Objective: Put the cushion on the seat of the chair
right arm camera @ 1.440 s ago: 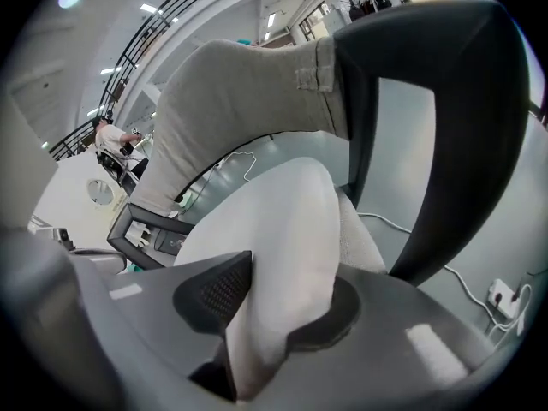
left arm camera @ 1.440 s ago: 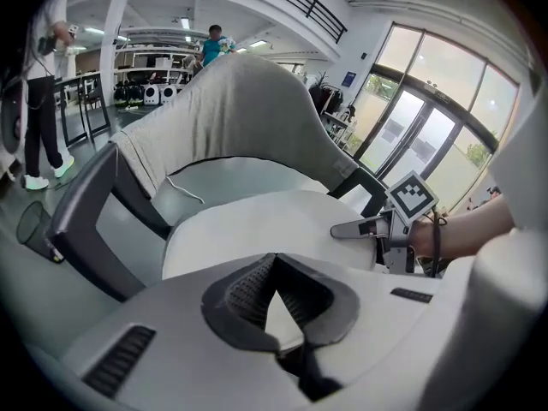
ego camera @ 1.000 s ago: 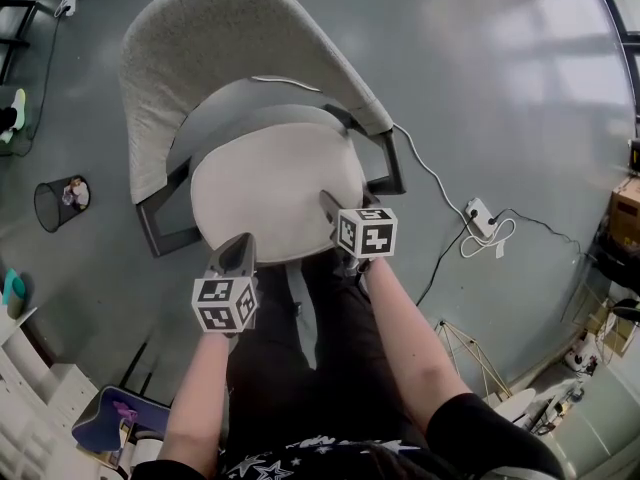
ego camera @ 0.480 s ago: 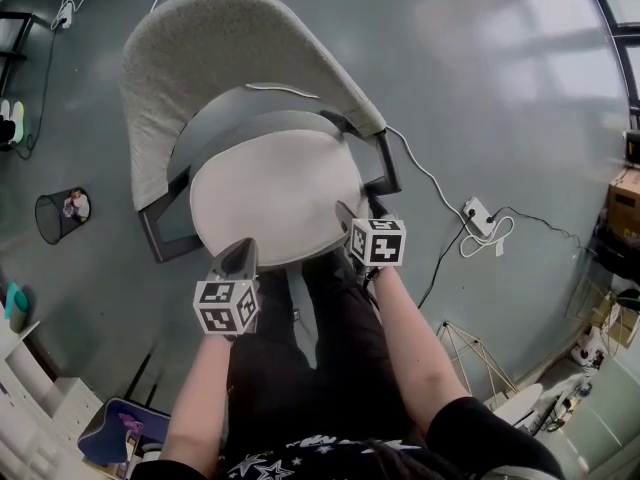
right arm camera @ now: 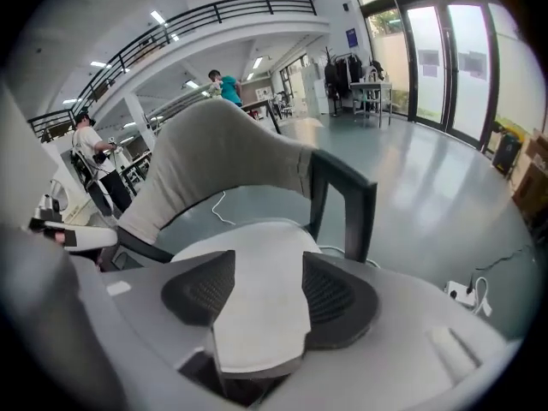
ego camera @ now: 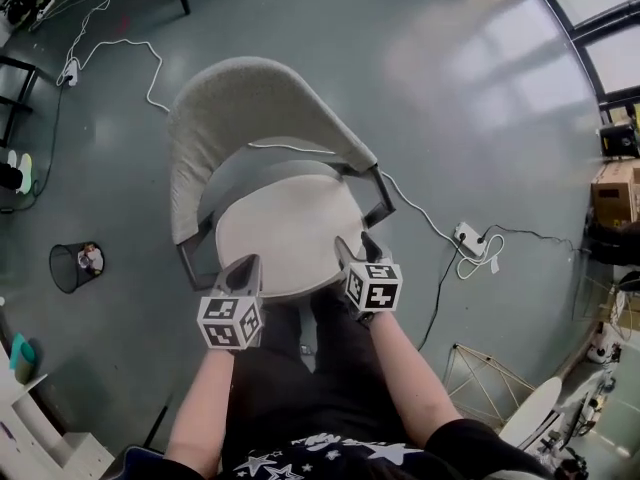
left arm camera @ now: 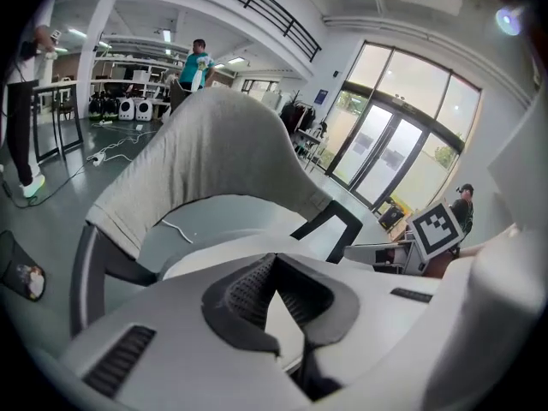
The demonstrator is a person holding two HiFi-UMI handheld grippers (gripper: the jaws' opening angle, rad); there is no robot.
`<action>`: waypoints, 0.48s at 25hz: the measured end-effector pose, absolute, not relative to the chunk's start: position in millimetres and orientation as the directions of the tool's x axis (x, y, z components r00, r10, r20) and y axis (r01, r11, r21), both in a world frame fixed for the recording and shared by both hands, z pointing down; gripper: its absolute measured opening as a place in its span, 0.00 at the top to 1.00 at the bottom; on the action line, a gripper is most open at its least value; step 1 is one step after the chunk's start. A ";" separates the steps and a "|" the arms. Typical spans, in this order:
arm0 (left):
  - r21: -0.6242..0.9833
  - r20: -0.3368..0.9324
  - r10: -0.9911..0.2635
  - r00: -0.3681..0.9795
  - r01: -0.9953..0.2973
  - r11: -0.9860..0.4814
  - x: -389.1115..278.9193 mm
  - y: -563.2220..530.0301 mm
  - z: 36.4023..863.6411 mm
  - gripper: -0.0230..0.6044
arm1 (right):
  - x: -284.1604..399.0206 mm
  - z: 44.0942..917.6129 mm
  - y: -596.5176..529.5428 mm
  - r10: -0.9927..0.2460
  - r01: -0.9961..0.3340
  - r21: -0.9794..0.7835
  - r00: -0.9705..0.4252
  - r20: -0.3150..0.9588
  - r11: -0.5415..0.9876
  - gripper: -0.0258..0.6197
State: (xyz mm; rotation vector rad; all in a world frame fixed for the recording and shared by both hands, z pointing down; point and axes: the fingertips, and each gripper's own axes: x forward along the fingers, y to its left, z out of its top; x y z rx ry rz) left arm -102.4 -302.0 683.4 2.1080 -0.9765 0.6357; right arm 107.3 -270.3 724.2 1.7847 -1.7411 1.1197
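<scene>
Cushion [ego camera: 285,230] lies flat on the seat of the chair [ego camera: 222,178], centre frame, inside the grey curved backrest [ego camera: 235,98]. Left tongs [ego camera: 245,264] closed, tips touching, nothing pinched, over the cushion's front-left edge. Right tongs [ego camera: 356,244] apart and closing over the front-right edge; the cushion shows through the gap, pads not on it. Black armrest post [ego camera: 381,196] just beside the right tongs. On the floor [ego camera: 480,88]: white cable [ego camera: 425,220] and power strip [ego camera: 466,238] to the right, mesh bin [ego camera: 76,266] far left.
</scene>
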 end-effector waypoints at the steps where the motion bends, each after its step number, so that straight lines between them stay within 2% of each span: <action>1: 0.404 0.660 -0.449 0.603 -0.788 -0.465 -102.1 -305.0 676.3 0.95 | 103.3 710.5 -272.9 -0.660 -0.965 -0.225 -0.081 0.747 -0.136 0.62; 4: 0.425 0.623 -0.448 0.641 -0.758 -0.495 -102.1 -306.5 651.8 0.95 | 86.8 663.5 -276.8 -0.733 -0.978 -0.173 -0.031 0.679 -0.119 0.77; 8: 0.428 0.573 -0.443 0.689 -0.713 -0.555 -109.9 -309.9 615.0 0.95 | 53.0 610.8 -281.6 -0.783 -0.977 -0.195 -0.056 0.620 -0.084 0.86; 12: 0.305 0.529 -0.444 0.723 -0.650 -0.696 -115.6 -316.2 583.4 0.95 | 27.1 564.2 -281.5 -0.814 -0.981 -0.194 -0.102 0.571 -0.014 0.94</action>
